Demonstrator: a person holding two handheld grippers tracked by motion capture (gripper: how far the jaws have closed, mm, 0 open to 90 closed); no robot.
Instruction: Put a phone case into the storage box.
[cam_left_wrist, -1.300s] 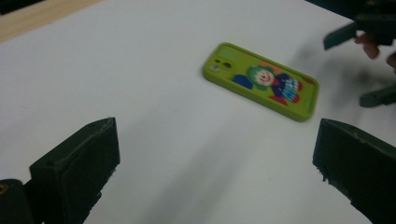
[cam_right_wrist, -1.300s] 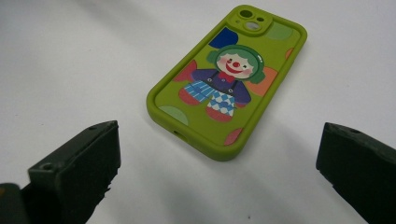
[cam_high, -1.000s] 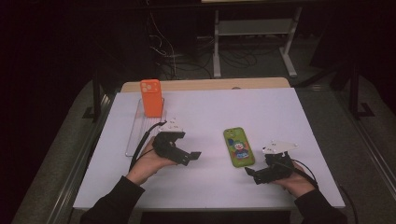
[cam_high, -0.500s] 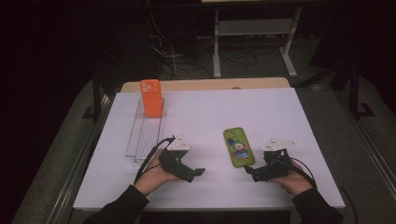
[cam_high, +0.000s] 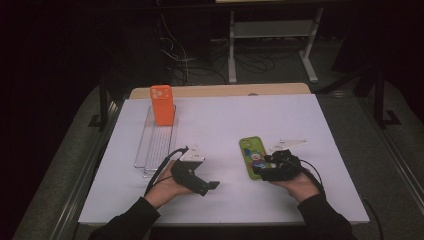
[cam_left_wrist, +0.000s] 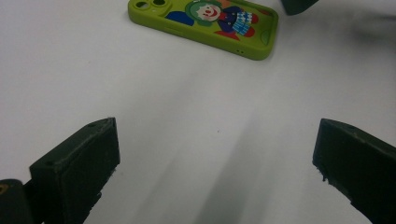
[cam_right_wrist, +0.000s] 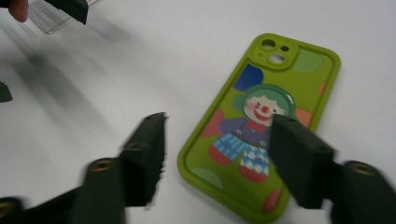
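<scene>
At the far left of the white counter (cam_high: 225, 120) a clear ridged tray (cam_high: 156, 145) lies lengthwise, and an orange phone case (cam_high: 162, 104) stands upright at its far end, its camera cut-out at the top.

Just to the right of the tray's near end, the left hand-held gripper (cam_high: 210, 187) rests low over the counter in the person's left hand (cam_high: 167, 186), its black cable looping back toward the sleeve and its jaws pointing toward the right. In the left gripper view its jaws stand wide apart with bare white counter between them; they hold nothing. Beyond them lies the green phone case (cam_left_wrist: 205, 21), well clear of the jaw tips.

Further right in the high view, that green phone case (cam_high: 251, 156) lies flat on the counter, printed face up with a clown figure, its camera cut-out at the far end.

At its near right corner sits the right hand-held gripper (cam_high: 261, 173), held in the person's right hand (cam_high: 295, 184). Its jaws have just been closing and now stand about half open. In the right gripper view the near end of the case (cam_right_wrist: 261, 126) lies between them: one jaw is on the counter just beside the case's long edge, the other is over the clown print. The view is blurred, and I cannot tell whether either pad touches the case.
</scene>
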